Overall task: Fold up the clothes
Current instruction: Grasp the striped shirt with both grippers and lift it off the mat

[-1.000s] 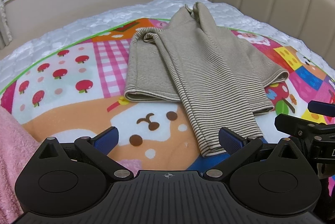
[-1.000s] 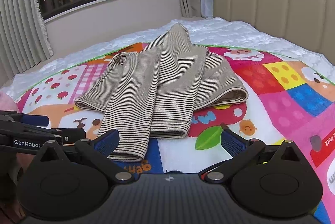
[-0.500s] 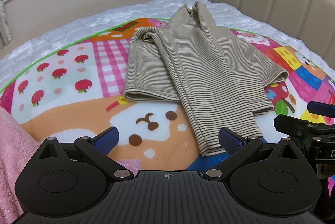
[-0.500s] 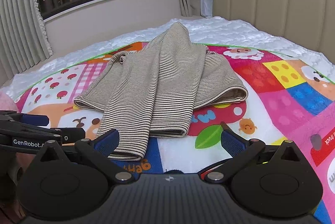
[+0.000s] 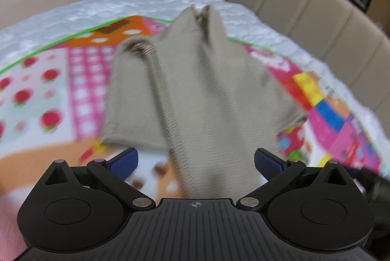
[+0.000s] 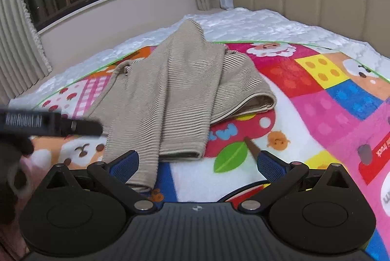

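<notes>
Both tools have moved forward over the near end of the garment (image 6: 170,95), the left view now smeared by motion. The garment is beige with thin dark stripes, partly folded: a long narrow panel lies on top, running from 12 o'clock down toward 6, with a wider doubled layer spreading out beneath it to 3 and 9 o'clock. It rests on a bright cartoon mat (image 6: 329,100) spread over the bed. The left tool (image 5: 196,161) is spread wide, the panel's near end between its fingers, untouched. The right tool (image 6: 197,163) is spread too, holding nothing.
</notes>
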Demonstrator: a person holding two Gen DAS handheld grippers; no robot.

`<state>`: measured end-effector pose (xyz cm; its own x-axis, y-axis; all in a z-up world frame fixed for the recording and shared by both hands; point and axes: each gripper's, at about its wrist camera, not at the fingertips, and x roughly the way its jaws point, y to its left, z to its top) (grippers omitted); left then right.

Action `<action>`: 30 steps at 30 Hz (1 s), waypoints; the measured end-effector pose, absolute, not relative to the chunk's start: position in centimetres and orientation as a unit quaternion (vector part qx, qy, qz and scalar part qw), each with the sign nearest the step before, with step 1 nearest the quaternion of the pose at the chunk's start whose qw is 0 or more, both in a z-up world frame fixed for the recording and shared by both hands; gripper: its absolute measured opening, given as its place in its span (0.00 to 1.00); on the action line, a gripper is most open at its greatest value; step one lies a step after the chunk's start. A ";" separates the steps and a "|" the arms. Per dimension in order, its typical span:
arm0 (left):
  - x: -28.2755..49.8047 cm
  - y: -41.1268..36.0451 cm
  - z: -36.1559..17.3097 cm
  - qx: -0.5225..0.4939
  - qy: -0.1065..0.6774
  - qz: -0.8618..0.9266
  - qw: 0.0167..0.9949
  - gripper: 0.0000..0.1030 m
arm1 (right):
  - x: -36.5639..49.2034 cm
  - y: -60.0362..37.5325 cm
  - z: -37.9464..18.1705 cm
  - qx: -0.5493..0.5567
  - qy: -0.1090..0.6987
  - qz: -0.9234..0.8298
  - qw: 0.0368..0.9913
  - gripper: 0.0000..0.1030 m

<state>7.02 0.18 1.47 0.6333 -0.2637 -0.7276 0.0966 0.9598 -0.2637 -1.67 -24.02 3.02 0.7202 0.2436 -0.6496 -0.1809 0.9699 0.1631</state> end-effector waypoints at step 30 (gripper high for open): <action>20.6 4.3 -3.5 -0.019 0.524 -0.090 0.847 0.92 | 16.1 -27.0 -0.8 0.097 0.459 0.114 0.875 0.66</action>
<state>20.60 4.30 -3.54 0.4354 -0.1728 -0.8835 0.1329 0.9830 -0.1268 16.10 -26.96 -0.81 0.5517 0.2897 -0.7821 -0.1112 0.9549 0.2752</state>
